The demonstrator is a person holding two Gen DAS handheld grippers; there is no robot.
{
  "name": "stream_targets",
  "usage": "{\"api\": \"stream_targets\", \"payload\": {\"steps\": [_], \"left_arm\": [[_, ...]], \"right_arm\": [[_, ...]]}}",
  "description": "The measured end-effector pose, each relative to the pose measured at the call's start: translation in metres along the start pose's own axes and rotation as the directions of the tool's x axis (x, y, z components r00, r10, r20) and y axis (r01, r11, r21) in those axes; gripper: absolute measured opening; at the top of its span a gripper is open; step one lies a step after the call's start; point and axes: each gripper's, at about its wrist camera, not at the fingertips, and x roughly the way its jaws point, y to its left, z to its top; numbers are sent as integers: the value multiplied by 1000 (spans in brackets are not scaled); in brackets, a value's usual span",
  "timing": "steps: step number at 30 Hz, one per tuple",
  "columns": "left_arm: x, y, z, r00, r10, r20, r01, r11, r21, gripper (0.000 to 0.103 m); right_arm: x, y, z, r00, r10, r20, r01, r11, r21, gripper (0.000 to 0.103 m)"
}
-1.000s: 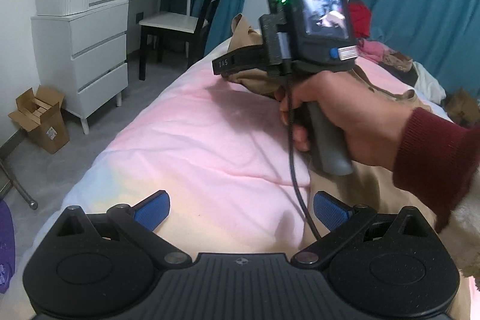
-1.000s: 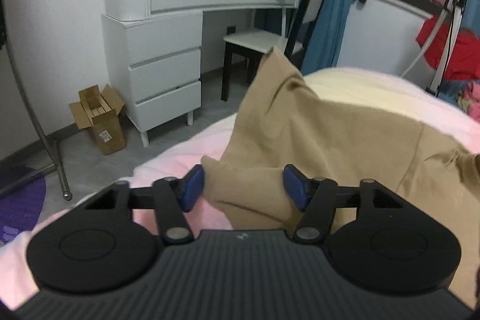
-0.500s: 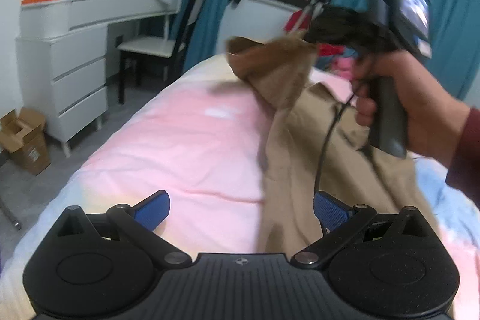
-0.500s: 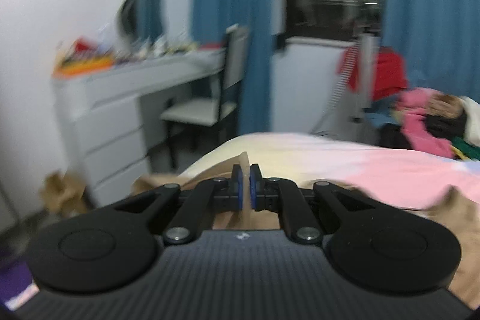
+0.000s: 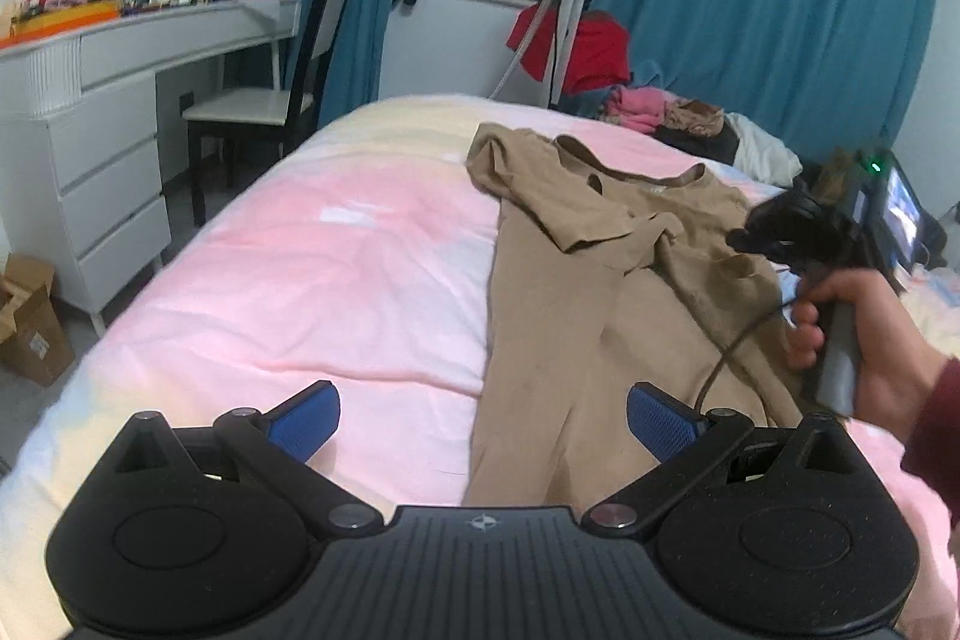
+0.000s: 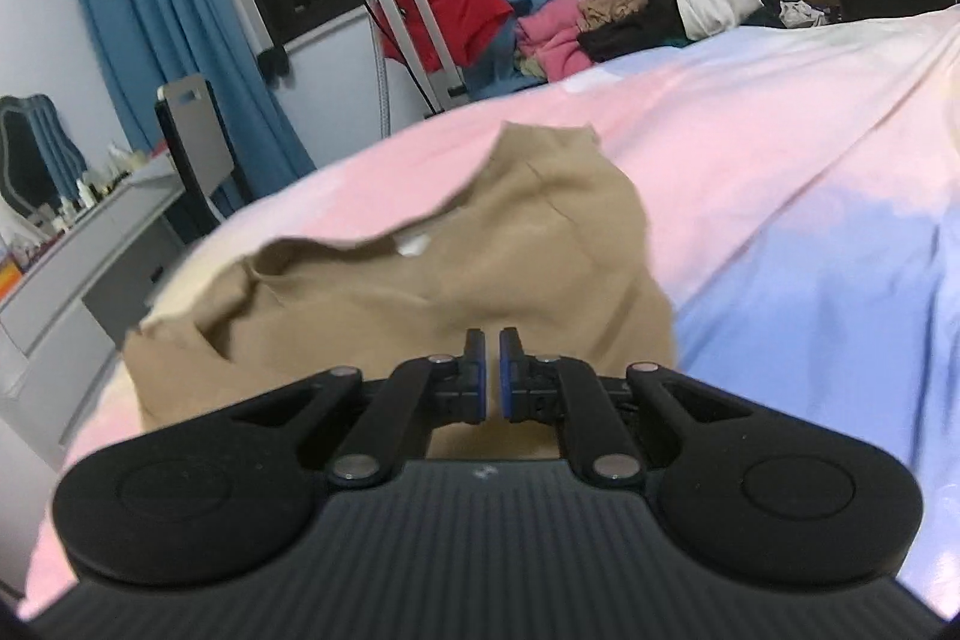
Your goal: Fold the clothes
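In the left wrist view, your left claw (image 5: 483, 421) hangs released at the bottom of the frame, blue pads wide apart over the pink bed (image 5: 312, 274), gripping nothing. A second ago bare quilt filled the frame's middle and the tan shirt (image 5: 576, 292) was bunched at upper centre behind the other claw; now it lies stretched down the centre-right of the frame, collar toward the top, one sleeve folded across the chest, hem running under your left claw. At the right edge, your right hand (image 5: 864, 340) has swung the right claw (image 5: 774, 235) out to the shirt's far shoulder.

In the right wrist view, the right claw (image 6: 492, 376) stood open around cloth a second ago; now its pads are nearly together and just starting to part, with tan fabric showing in the narrow gap, so it looks clenched on the shirt's edge, which is bunched at centre-left.

My reading: you have dragged the shirt across and laid it out; the spreading step is about done. The crumpled sleeve and collar need smoothing before a fold holds.
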Motion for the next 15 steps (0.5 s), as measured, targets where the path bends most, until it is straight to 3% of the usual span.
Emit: {"api": "stream_targets", "payload": {"steps": [5, 6, 7, 9, 12, 15], "left_arm": [[-3, -4, 3, 1000, -4, 17, 4, 1000, 5, 103], [-5, -6, 2, 1000, 1, 23, -1, 1000, 15, 103], [-7, -8, 1, 1000, 6, 27, -6, 1000, 26, 103], [-11, -13, -1, 999, 15, 37, -17, 999, 47, 103], [-12, -15, -3, 999, 23, 44, -26, 997, 67, 103], [-9, -12, -5, 998, 43, 40, -45, 996, 77, 103]], "right_arm": [[-21, 24, 1, 985, 175, -3, -174, 974, -146, 16], [-25, 33, 2, 976, 217, -13, -215, 959, -187, 31], [-27, 44, 0, 965, 262, -29, -262, 938, -226, 54], [-31, 67, -6, 934, 351, -67, -355, 886, -299, 77], [-24, 105, -17, 903, 404, -149, -428, 812, -396, 75], [-14, 132, -31, 898, 390, -206, -439, 746, -501, 74]]}}
